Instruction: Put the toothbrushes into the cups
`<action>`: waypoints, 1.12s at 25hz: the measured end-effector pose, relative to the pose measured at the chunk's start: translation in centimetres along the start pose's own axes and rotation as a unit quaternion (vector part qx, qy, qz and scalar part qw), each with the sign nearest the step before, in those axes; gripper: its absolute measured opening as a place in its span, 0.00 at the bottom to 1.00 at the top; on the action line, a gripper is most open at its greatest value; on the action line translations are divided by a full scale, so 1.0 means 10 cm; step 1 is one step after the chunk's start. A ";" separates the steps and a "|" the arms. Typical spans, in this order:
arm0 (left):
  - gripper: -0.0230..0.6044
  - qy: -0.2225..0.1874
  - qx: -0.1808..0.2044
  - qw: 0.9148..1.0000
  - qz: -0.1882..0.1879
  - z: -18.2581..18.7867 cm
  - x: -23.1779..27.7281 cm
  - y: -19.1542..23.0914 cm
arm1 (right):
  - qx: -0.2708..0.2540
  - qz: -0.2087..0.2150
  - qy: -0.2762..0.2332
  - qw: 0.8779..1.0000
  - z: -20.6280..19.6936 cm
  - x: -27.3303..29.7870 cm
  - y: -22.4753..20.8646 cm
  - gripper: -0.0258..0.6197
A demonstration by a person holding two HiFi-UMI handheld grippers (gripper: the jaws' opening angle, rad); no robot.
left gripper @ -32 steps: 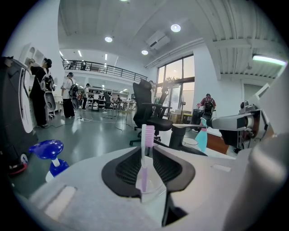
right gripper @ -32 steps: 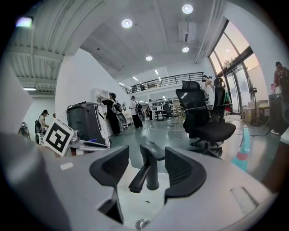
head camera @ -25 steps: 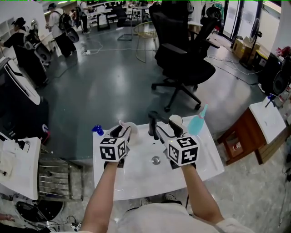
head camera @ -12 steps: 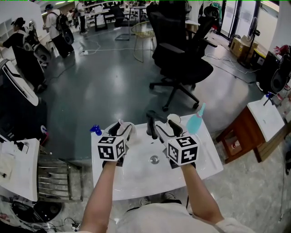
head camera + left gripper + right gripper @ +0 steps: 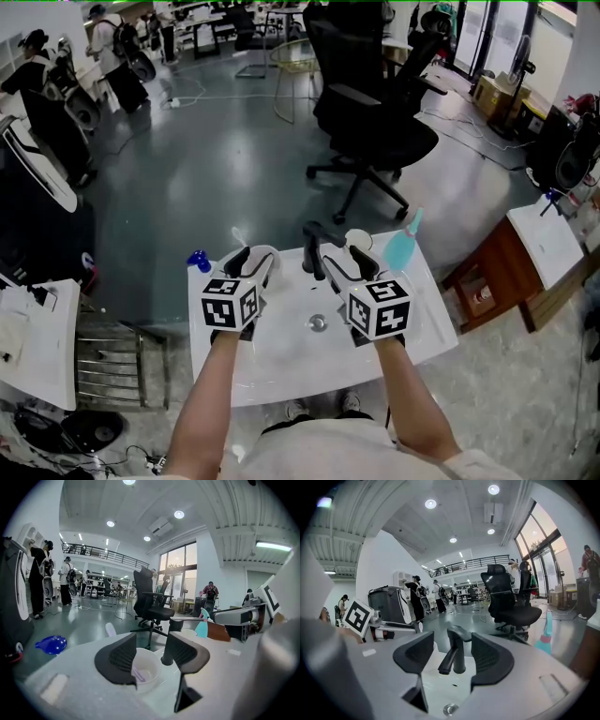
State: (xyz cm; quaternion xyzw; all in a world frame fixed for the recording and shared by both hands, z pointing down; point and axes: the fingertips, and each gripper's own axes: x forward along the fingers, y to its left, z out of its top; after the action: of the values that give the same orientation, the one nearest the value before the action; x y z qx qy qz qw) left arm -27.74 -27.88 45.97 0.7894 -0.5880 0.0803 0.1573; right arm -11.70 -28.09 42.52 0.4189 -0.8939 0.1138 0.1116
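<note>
A white cup (image 5: 146, 666) stands on the white sink counter (image 5: 281, 361), just past my left gripper (image 5: 151, 641), whose jaws stand wide apart on either side of it without touching. A pale lilac toothbrush (image 5: 138, 673) lies tilted inside this cup. A pale end (image 5: 110, 629) shows left of the left jaw; I cannot tell whether it is the brush's top. In the head view this cup (image 5: 262, 255) sits under the left gripper (image 5: 251, 262). A second white cup (image 5: 359, 241) stands right of the black faucet (image 5: 314, 249). My right gripper (image 5: 452, 641) is open and empty, facing the faucet (image 5: 453, 656).
A teal spray bottle (image 5: 403, 246) stands at the counter's back right corner, a blue object (image 5: 198, 262) at its back left. The drain (image 5: 318, 322) lies in the basin between the grippers. Beyond the counter are a black office chair (image 5: 370, 122) and people at work.
The left gripper's jaws have spread wider around the cup. Both hands have stayed almost in place.
</note>
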 end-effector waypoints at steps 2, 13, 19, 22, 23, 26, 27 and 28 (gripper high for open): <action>0.39 0.000 0.001 1.000 0.003 -0.01 -0.03 -0.02 | -0.001 0.002 0.000 1.000 0.00 -0.02 0.00 0.40; 0.39 -0.012 -0.001 0.999 0.033 0.05 -0.18 -0.29 | -0.011 0.036 0.000 0.999 0.01 -0.23 -0.11 0.40; 0.39 -0.023 0.001 0.999 0.046 0.10 -0.24 -0.51 | -0.017 0.049 0.001 0.999 0.02 -0.39 -0.23 0.40; 0.38 -0.028 0.004 0.999 0.047 0.13 -0.24 -0.62 | -0.017 0.052 0.002 0.998 0.00 -0.45 -0.29 0.40; 0.37 -0.029 0.006 0.998 0.046 0.14 -0.24 -0.66 | -0.017 0.052 0.002 0.998 0.00 -0.47 -0.32 0.40; 0.35 -0.030 0.010 0.999 0.042 0.18 -0.23 -0.77 | -0.017 0.048 0.003 0.999 0.01 -0.55 -0.42 0.40; 0.35 -0.031 0.011 0.999 0.040 0.19 -0.21 -0.82 | -0.017 0.046 0.003 0.999 0.01 -0.58 -0.46 0.40; 0.35 -0.032 0.012 0.999 0.037 0.20 -0.20 -0.86 | -0.018 0.043 0.004 0.999 0.00 -0.61 -0.50 0.40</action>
State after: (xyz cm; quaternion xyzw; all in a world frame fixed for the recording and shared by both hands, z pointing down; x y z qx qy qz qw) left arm -20.23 -24.50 42.17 0.7712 -0.6203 0.0678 0.1260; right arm -3.98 -26.80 41.25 0.3775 -0.9125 0.1045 0.1178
